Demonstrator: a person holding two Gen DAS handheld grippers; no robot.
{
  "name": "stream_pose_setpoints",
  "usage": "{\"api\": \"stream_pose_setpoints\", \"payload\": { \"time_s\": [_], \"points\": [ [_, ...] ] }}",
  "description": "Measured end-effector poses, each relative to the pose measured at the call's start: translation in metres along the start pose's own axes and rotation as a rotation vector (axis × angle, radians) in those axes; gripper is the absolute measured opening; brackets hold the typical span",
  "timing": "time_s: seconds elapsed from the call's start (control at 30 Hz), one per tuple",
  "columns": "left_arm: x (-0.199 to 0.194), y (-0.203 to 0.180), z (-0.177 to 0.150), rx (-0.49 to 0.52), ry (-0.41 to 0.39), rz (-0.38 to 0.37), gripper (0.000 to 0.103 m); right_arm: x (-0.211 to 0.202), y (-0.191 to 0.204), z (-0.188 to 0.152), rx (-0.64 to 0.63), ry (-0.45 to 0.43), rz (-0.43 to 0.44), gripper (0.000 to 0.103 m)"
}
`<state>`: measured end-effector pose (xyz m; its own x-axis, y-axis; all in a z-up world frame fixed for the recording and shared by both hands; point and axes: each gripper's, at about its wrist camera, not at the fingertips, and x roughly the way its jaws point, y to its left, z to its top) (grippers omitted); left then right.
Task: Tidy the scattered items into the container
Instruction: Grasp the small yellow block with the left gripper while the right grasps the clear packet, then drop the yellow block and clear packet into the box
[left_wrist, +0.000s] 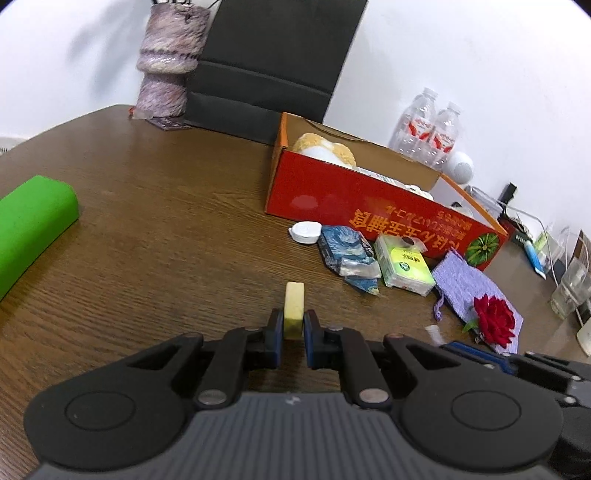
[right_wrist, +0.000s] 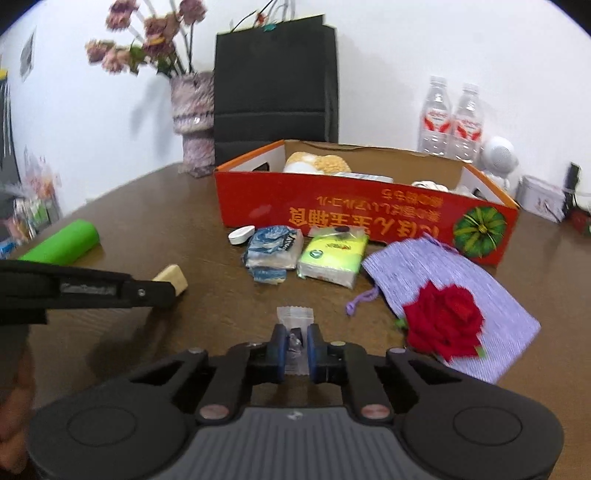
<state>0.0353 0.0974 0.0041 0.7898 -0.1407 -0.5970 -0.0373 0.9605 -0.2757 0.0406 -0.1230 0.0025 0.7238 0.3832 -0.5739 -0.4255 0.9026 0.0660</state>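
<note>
Between the jaws of the right gripper (right_wrist: 295, 345) a small clear sachet (right_wrist: 294, 325) with something dark inside is pinched, low over the wooden table (right_wrist: 147, 206). Only the lower part of the wrapper is caught by the pads; its crimped top edge stands free ahead of them. Such thin film could slide out on the way to the box if the hold is only on the plastic and not on the contents.

A pale yellow block (left_wrist: 294, 308) is clamped upright in the left gripper (left_wrist: 293, 334), also close above the table. Its far end projects well past the fingertips, so it could be levered loose if it is knocked against the box wall.

The red cardboard box (right_wrist: 332, 206) stands well beyond both, open-topped, with a plush toy (right_wrist: 317, 162) already inside. Just before its near wall lie a white cap (right_wrist: 242, 234), a blue packet (right_wrist: 273, 247) and a green tissue pack (right_wrist: 334, 258), with a purple pouch (right_wrist: 443, 269) bearing a red rose (right_wrist: 441, 325) to the right. These could be dragged or knocked if either load is carried in too low. The two grippers are seen close side by side, so a collision could follow if both are moved to the box together.
</note>
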Motion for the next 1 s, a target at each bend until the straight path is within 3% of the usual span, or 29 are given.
{"api": "stream_pose_setpoints", "payload": {
  "time_s": [0.63, 0.73, 0.83, 1.0],
  "points": [
    [0.001, -0.005, 0.001, 0.009, 0.001, -0.022, 0.012, -0.039, -0.009, -0.001, 0.032, -0.109, -0.012, 0.007],
    [0.0, -0.007, 0.018, -0.012, 0.008, -0.058, 0.012, -0.049, -0.015, 0.011, 0.017, -0.129, -0.011, 0.007],
    [-0.009, -0.024, 0.044, 0.061, -0.055, -0.061, 0.012, -0.059, -0.027, 0.031, 0.024, -0.173, -0.015, 0.007],
    [0.008, -0.049, 0.116, 0.117, -0.056, -0.145, 0.012, -0.057, -0.057, 0.089, 0.008, -0.247, -0.052, 0.007]
  ]
}}
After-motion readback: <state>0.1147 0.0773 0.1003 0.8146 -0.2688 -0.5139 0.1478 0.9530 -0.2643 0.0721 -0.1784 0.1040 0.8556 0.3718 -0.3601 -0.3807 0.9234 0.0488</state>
